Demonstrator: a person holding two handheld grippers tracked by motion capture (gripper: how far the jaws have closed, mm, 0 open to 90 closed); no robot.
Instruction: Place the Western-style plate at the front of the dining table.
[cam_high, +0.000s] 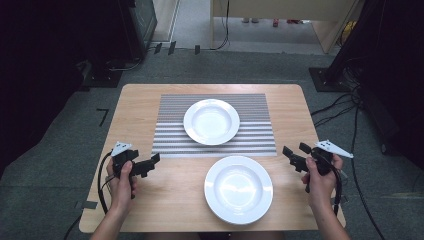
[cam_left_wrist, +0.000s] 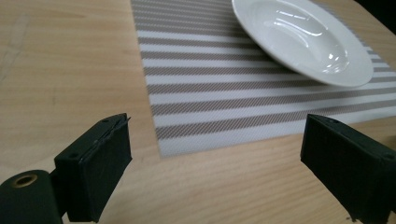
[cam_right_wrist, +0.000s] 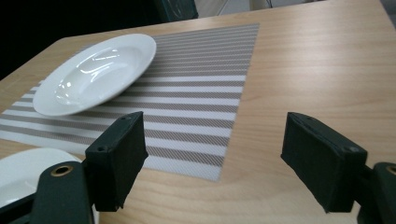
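Plates sit mid-frame in the high view: one (cam_high: 211, 121) on the striped mat (cam_high: 172, 135) just above centre, the other (cam_high: 239, 189) on bare table (cam_high: 140, 105) just below centre. I hold my left gripper (cam_high: 150, 164) at lower left and my right gripper (cam_high: 295, 154) at lower right, both with jaws apart and nothing between them.

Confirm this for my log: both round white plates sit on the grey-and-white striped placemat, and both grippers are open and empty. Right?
Not quite. Only the farther round white plate sits on the grey-and-white striped placemat; the nearer round white plate rests on the bare wooden table, as the high view shows. The left gripper and right gripper are indeed open and empty.
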